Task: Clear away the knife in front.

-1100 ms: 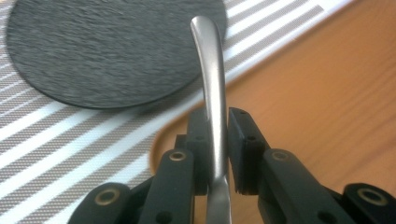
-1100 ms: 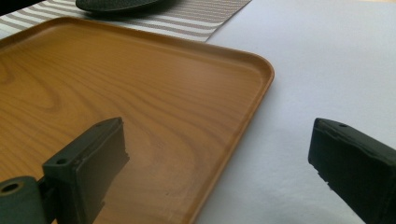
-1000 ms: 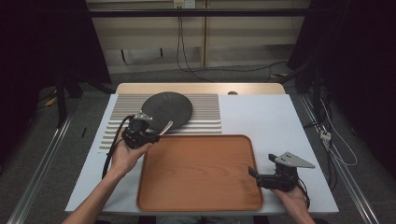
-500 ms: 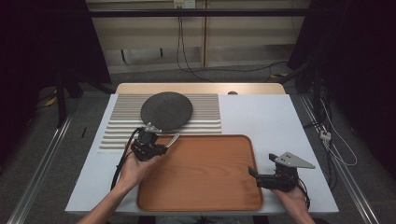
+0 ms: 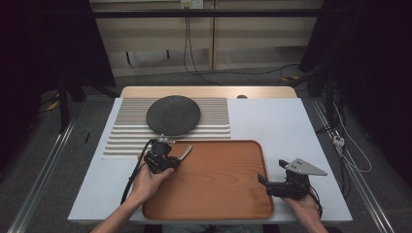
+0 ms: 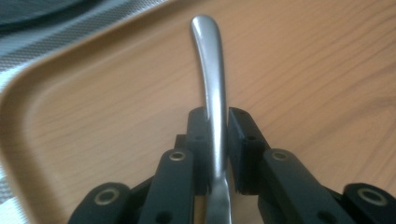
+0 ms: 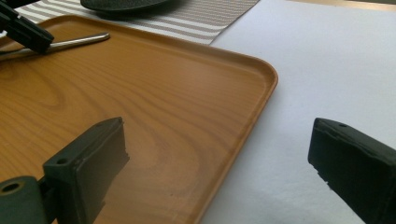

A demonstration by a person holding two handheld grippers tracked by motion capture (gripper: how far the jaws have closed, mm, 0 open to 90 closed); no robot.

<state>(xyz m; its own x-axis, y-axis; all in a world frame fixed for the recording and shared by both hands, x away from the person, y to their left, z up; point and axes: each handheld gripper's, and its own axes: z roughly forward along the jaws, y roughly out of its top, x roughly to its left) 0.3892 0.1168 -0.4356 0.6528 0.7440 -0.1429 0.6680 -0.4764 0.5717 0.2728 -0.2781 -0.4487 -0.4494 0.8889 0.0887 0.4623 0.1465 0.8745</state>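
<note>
The left gripper [image 5: 171,156] is clenched on a metal utensil handle [image 6: 211,79], its two black jaws pressed against either side of the shaft in the left gripper view; the handle's rounded end sticks out ahead of the jaws over the wood-grain tray [image 5: 214,206]. In the high view this gripper sits over the tray's far left corner, held by the left hand [image 5: 150,180], with the handle [image 5: 184,152] pointing right and slightly away. Which kind of utensil it is cannot be told, since the working end is hidden behind the jaws. The right gripper [image 5: 265,182] is released: in the right gripper view its jaws stand wide apart with nothing between them, one over the tray's right edge and the other over the white table [image 7: 336,60]. It rests at the tray's near right side, in the right hand [image 5: 301,206]. By count there is one tray, one handle, one dark round plate [image 5: 173,114], and one striped mat [image 5: 124,133] under the plate, beyond the tray. The plate lies flat on the mat, near the tray's far edge but apart from it. No brand, label or readable writing shows on any of these things.
</note>
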